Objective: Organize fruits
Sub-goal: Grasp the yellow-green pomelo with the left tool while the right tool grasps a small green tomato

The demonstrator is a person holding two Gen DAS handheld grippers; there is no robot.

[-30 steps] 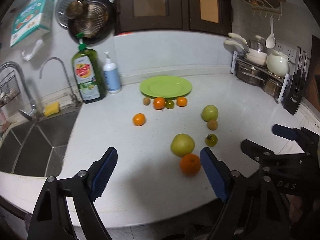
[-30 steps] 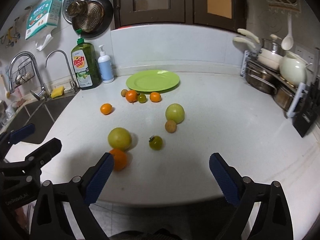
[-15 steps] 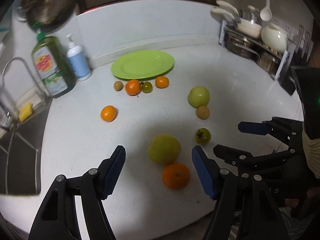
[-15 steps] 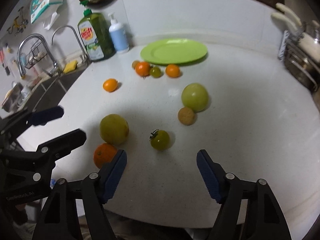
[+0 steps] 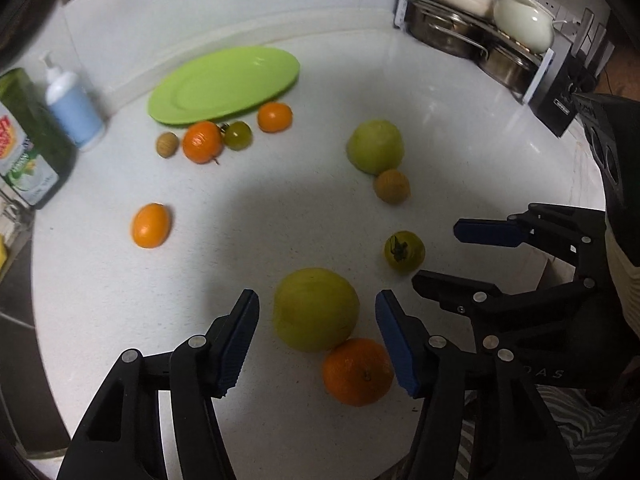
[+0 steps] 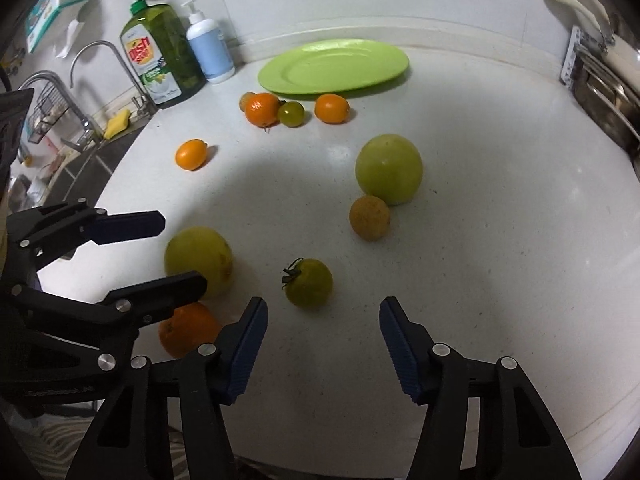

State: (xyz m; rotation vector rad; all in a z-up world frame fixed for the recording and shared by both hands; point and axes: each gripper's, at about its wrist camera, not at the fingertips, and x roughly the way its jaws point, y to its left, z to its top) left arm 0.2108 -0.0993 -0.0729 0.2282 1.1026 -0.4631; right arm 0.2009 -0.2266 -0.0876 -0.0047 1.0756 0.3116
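Note:
Several fruits lie loose on the white counter. My left gripper (image 5: 316,312) is open, its jaws on either side of a yellow-green apple (image 5: 315,314), with a large orange (image 5: 357,371) touching the apple's near side. My right gripper (image 6: 320,316) is open and empty, just short of a green tomato (image 6: 309,288). Farther off lie a second green apple (image 6: 389,168), a small brown fruit (image 6: 369,217), a lone small orange (image 6: 191,154) and a row of small fruits (image 6: 294,112) in front of the empty green plate (image 6: 334,65).
A green dish-soap bottle (image 6: 162,54) and a white-blue pump bottle (image 6: 209,46) stand at the back left beside the sink and tap (image 6: 86,116). A rack of pots (image 5: 476,36) stands at the back right. The counter's front edge runs just under both grippers.
Both grippers have moved forward and down toward the counter. The left now straddles the yellow-green apple; the right has come close to the green tomato. The fruits have not moved.

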